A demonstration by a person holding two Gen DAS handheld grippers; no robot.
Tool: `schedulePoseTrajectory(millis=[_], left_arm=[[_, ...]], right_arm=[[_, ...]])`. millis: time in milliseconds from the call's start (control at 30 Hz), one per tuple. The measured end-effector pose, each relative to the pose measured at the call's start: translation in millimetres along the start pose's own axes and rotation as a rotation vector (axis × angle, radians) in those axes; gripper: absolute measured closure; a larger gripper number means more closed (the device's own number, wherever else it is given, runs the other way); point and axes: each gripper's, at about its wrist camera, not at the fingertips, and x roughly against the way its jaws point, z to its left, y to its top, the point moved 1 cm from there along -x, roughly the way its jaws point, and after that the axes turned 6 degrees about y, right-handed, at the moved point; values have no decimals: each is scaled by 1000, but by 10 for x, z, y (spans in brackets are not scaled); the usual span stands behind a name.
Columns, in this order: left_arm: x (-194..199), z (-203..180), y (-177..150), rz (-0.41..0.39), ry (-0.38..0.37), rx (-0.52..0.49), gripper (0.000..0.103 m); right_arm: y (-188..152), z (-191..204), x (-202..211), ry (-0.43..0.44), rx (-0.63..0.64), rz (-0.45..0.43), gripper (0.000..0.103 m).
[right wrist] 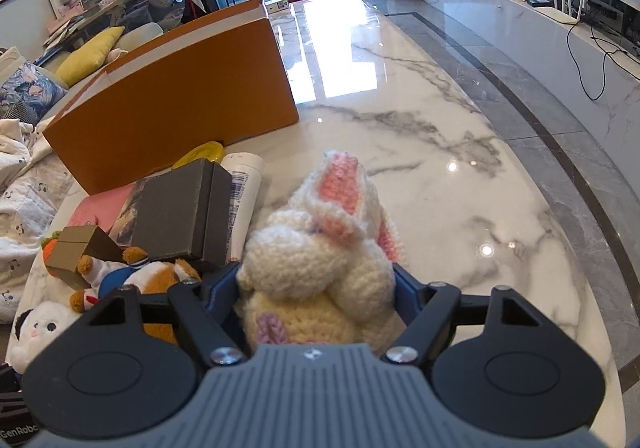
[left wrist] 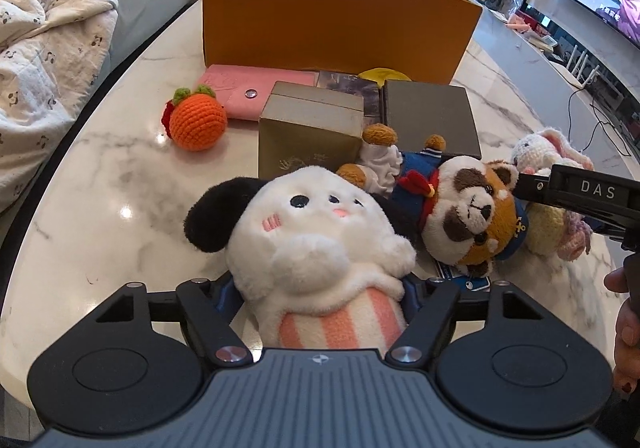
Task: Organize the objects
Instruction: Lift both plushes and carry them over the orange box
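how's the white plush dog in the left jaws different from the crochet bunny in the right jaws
The plush dog is smooth fleece; the crochet bunny is knitted yarn. The dog has black ears and a pink-striped belly, while the bunny has cream ears lined in pink. The dog faces the left wrist camera; the bunny shows the right wrist camera no face. Both are soft toys gripped between jaws, over the marble table.

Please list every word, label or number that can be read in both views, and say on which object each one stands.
"DAS": white letters on the black body of the right gripper.
"GenRobo", cut off by the edge: white letters on a black part at the lower left corner.
Barcode label on the white cylindrical bottle: too blurred to read.
Gold print on the olive cardboard box: unreadable.
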Motion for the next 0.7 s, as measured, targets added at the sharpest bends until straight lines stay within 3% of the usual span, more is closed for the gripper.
schedulePoseTrajectory(millis=[267, 700], left_arm=[[44, 35, 10, 10, -1, 39, 21], [309, -40, 10, -65, 5, 16, 22]], right_arm=[[-73, -62, 150, 34, -37, -10, 29], [-149, 66, 531, 91, -8, -71, 31]])
